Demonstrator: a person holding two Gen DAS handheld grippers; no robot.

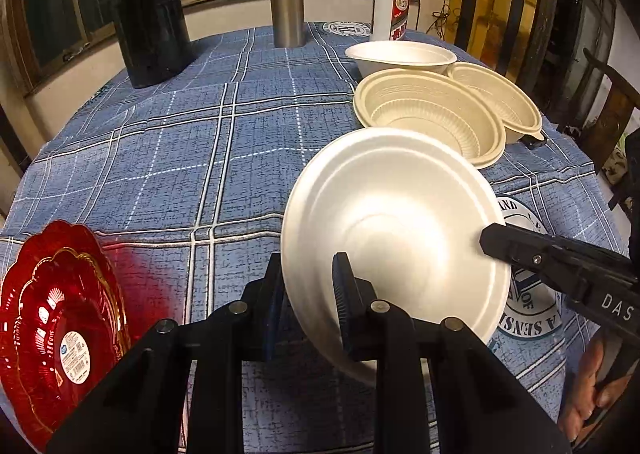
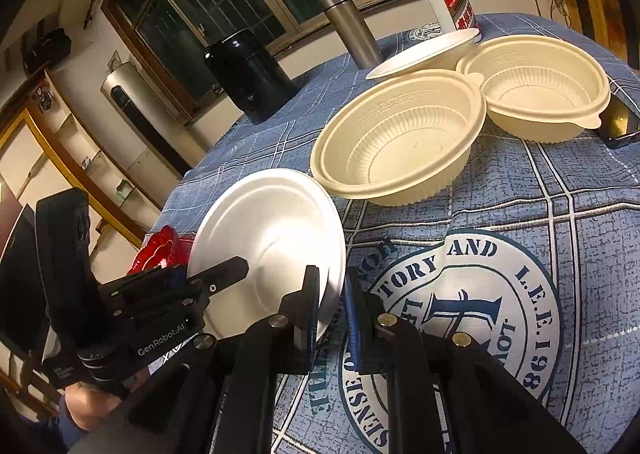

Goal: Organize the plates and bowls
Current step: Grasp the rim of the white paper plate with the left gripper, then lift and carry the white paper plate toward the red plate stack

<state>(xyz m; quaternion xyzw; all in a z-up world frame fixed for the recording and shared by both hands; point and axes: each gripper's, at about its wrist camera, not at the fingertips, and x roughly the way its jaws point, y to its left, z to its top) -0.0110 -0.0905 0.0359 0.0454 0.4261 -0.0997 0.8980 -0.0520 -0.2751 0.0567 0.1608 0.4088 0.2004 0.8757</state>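
Note:
A white foam bowl [image 1: 392, 234] hangs tilted over the blue checked tablecloth, its inside facing both cameras. My left gripper [image 1: 308, 274] is shut on its near rim, one finger outside and one inside. In the right wrist view, my right gripper [image 2: 332, 286] is shut on the opposite rim of the same white foam bowl [image 2: 276, 222]. Each gripper reaches into the other's view. Two beige ribbed bowls [image 1: 432, 122] [image 1: 500, 98] stand side by side behind, with another white foam bowl [image 1: 400, 58] beyond them. Stacked red plates [image 1: 60, 326] lie at the near left.
At the back of the table stand a black jug [image 1: 152, 26], a steel flask [image 1: 286, 6] and a white bottle with a red cap [image 1: 390, 6]. A dark phone [image 2: 618, 122] lies beside the right beige bowl. A wooden chair [image 1: 612, 102] stands past the right edge.

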